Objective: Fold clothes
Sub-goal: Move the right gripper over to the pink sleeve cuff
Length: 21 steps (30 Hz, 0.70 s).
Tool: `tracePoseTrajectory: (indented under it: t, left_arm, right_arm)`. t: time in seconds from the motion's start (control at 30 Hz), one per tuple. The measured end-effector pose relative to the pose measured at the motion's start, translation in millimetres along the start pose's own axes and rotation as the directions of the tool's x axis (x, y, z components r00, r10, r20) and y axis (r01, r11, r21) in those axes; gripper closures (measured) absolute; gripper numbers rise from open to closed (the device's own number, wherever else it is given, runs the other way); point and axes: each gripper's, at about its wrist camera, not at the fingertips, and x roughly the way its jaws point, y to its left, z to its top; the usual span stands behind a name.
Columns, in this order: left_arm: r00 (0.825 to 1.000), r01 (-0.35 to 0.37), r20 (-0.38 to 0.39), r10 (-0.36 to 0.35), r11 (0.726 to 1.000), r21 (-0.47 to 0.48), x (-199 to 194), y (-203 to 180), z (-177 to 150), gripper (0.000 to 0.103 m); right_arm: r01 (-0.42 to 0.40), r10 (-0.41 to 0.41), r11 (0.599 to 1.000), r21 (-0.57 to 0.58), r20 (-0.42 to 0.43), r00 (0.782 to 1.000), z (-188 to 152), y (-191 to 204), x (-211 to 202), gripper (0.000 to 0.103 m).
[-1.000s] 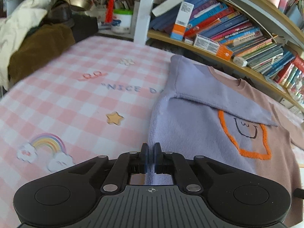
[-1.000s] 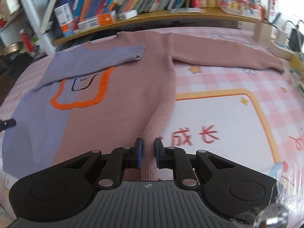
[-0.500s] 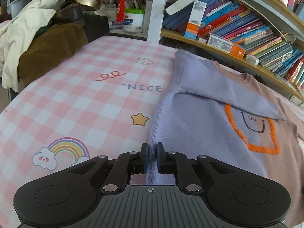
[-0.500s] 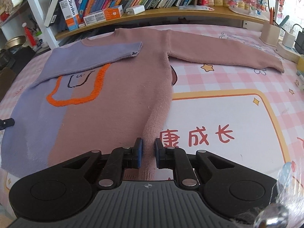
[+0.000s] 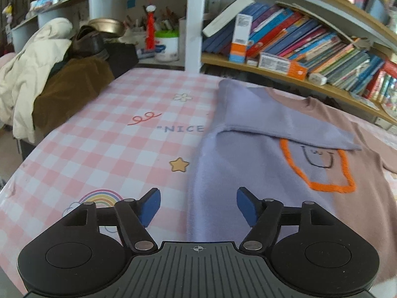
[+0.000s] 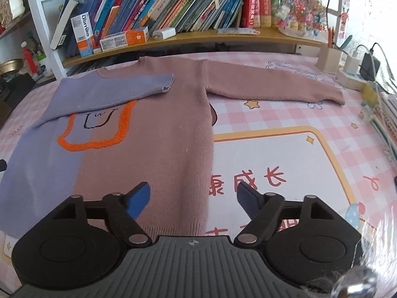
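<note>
Both tongs, left [image 5: 198,204] and right [image 6: 193,200], have sprung apart, releasing the sweater [image 6: 148,134]; books [image 6: 173,7] fill the shelf.

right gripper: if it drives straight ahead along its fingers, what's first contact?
Probably the sweater: the open right gripper straddles its pink right edge near the hem, so that pink body lies directly ahead. Height above the cloth is unclear.

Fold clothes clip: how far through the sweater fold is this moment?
Done: the lilac sleeve lies folded across the chest of the lilac-and-pink knitted sweater. In hand: nothing; the left tongs and right tongs are both open at the hem. Left: the pink sleeve lies stretched out on the checked cloth, and the body is unfolded.
</note>
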Motion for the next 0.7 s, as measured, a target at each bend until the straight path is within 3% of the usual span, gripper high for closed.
tracePoseTrajectory:
  t: [0.27,0.7]
  left_arm:
    - [0.997,0.072,-0.007,-0.072,0.995,0.068,-17,-15,-15,0.018]
    - [0.982,0.186,-0.057,-0.18,0.972,0.143,-13,-26,-31,0.017]
  right_arm:
    - [0.034,-0.035,0.999,0.022,0.02,0.999,-15,10,-18,0.02]
    - [0.139,-0.14,0.986,0.095,0.005,0.99,-50,6,-50,0.02]
